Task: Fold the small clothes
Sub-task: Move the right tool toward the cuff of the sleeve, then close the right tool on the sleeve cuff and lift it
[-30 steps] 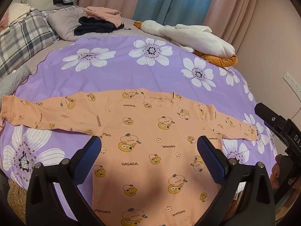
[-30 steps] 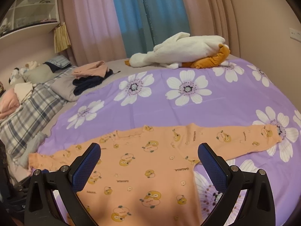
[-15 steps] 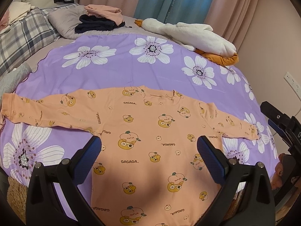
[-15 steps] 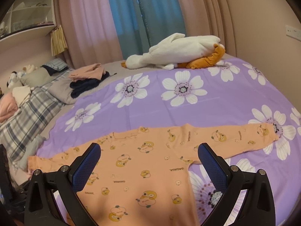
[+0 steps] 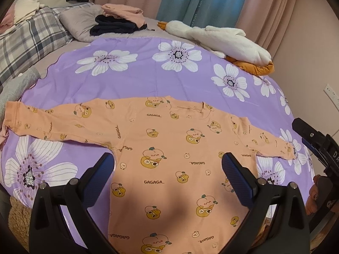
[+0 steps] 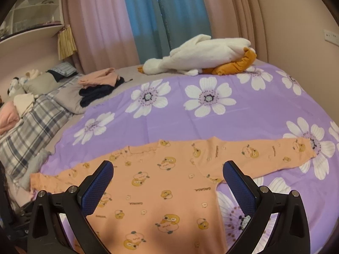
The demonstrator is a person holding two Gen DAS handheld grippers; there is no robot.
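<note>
An orange long-sleeved child's top [image 5: 169, 148] [image 6: 169, 182] printed with cartoon fruits lies flat on a purple flowered sheet [image 5: 137, 80] [image 6: 243, 122], both sleeves stretched out sideways. My left gripper [image 5: 168, 169] hovers open above the top's body, nothing between its blue pads. My right gripper [image 6: 168, 175] is open too, above the same body, empty. In the left wrist view the right gripper's black frame [image 5: 317, 148] shows at the right edge, beyond the right cuff [image 5: 286, 150]. The left cuff [image 5: 12, 114] reaches the sheet's left edge.
A white plush goose [image 5: 222, 40] [image 6: 203, 55] lies at the far side of the bed. Folded pink and navy clothes [image 5: 118, 21] [image 6: 99, 84] sit on a grey pillow, beside a plaid blanket [image 5: 27, 40]. Curtains [image 6: 169, 17] and a wall [image 6: 296, 21] stand behind.
Both grippers have risen and pulled back slightly, so the top sits a little lower in both views. The top itself has not moved. Both stay open.
</note>
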